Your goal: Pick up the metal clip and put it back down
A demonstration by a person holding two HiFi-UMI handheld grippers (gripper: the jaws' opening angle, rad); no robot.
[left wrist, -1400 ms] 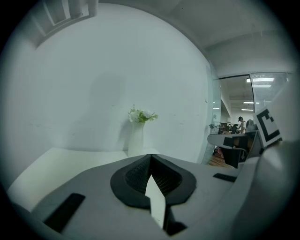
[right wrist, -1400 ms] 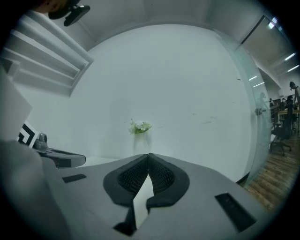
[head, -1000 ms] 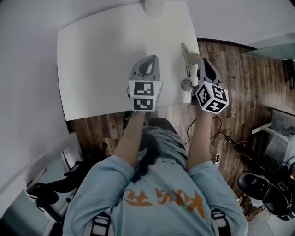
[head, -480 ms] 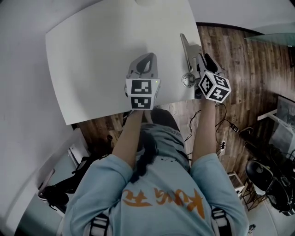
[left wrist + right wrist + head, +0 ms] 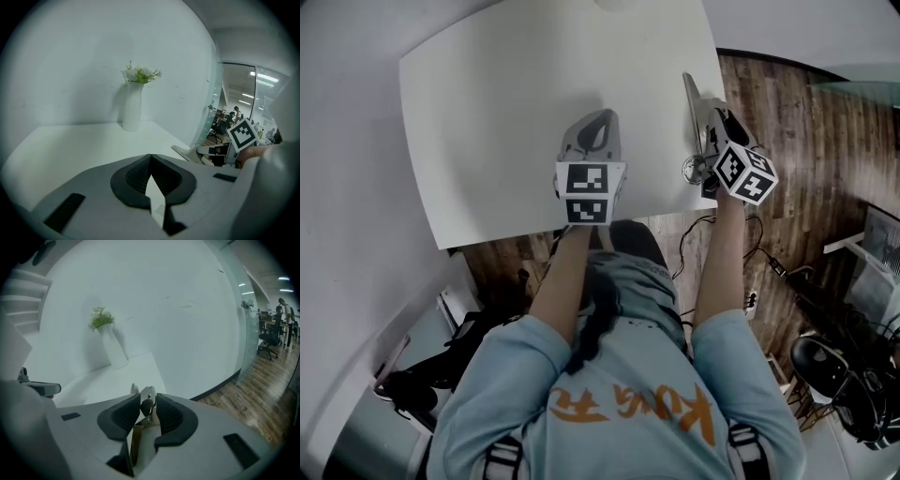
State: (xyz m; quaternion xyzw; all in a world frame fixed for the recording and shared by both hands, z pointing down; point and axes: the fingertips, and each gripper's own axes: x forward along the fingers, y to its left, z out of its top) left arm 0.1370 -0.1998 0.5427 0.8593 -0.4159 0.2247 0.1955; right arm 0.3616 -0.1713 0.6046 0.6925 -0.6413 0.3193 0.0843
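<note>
While at right table (image 5: 487,122) edge, metal clip (image 5: 696,117); open room leftward.

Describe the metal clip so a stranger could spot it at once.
Find the white rectangular table and follow its right edge. The long silver metal clip runs along it, between the jaws of the right hand-held gripper, which have just been closing. It is the only shiny metal thing there; the white vase stands apart.

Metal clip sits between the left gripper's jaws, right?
No: the metal clip sits between the jaws of the right gripper, which have just been closing. The left gripper is shut and empty. The right gripper view shows it.
</note>
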